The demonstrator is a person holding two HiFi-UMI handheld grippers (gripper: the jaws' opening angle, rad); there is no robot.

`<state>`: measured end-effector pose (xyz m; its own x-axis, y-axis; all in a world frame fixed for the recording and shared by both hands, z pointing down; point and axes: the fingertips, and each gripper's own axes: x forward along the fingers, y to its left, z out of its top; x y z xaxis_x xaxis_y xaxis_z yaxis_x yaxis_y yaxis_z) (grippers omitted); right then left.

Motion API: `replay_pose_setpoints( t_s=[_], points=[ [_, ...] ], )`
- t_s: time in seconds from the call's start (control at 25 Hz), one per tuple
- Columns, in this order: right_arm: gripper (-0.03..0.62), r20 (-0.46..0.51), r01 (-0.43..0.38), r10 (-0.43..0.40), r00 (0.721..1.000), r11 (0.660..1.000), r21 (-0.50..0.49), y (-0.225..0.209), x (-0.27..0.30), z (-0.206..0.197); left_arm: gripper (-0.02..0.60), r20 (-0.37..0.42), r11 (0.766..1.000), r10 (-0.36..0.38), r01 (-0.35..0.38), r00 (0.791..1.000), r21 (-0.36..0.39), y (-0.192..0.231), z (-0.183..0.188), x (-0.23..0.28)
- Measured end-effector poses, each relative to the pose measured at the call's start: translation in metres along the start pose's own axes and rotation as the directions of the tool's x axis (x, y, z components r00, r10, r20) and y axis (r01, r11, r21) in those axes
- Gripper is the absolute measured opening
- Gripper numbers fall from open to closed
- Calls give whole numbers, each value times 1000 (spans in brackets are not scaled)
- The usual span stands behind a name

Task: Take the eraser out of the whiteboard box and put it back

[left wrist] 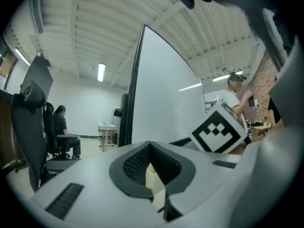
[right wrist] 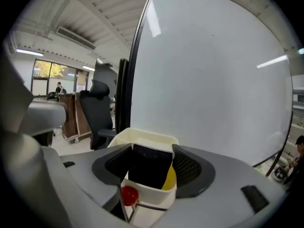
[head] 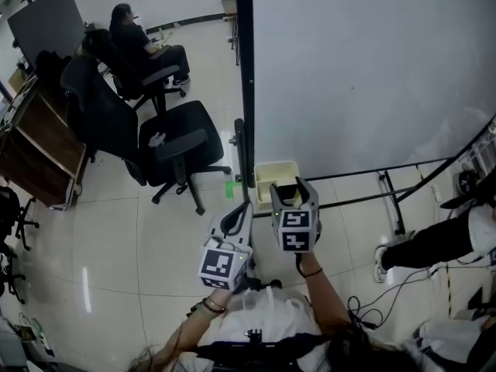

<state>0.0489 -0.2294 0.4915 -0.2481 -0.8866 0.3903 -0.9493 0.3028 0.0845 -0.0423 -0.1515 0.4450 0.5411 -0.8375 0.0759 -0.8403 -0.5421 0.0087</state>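
At the whiteboard's (right wrist: 213,80) lower edge sits the cream box (right wrist: 142,136), with the black eraser (right wrist: 148,170) standing in it, its top above the rim. We show the right gripper (right wrist: 151,151) closed wide on the eraser, one pad against each side. The left gripper (left wrist: 150,146) hovers beside it, jaws together and empty. We judge the lift to be the risky step. The pads meet only the eraser's upper part, so a weak squeeze could let it slip back or tip over. The jaws lie close to the box rim, so a slanted pull could catch the rim and jolt the box. A yellow object (right wrist: 170,177) lies just beside the eraser's right edge and might be dragged out with it. On the return, a tilted eraser could strike the rim and drop to the floor.
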Motion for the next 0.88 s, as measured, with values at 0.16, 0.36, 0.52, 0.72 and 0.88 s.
replay_pose_setpoints(
  t_s=[0.16, 0.36, 0.52, 0.72, 0.88],
  points=[
    [285, 127, -35, 30, 991, 999, 37, -4, -33, 47, -15, -6, 1000, -5, 5, 1000, -1, 0, 0, -1],
    [284, 253, -53, 49, 966, 999, 9, -9, -85, 88, -15, -6, 1000, -5, 5, 1000, -10, 1, 0, -1],
    [284, 288, -80, 72, 955, 997, 15, -9, -102, 94, -15, -21, 999, -5, 6, 1000, 33, 0, 1, -1],
    [284, 281, -84, 69, 957, 996, 42, -13, -102, 91, -17, 6, 999, -34, 34, 999, 43, -10, 8, -1],
    [284, 257, -82, 66, 964, 995, 53, -11, -100, 87, -15, -3, 999, -35, 35, 999, 4, -10, 2, -1]
  ],
)
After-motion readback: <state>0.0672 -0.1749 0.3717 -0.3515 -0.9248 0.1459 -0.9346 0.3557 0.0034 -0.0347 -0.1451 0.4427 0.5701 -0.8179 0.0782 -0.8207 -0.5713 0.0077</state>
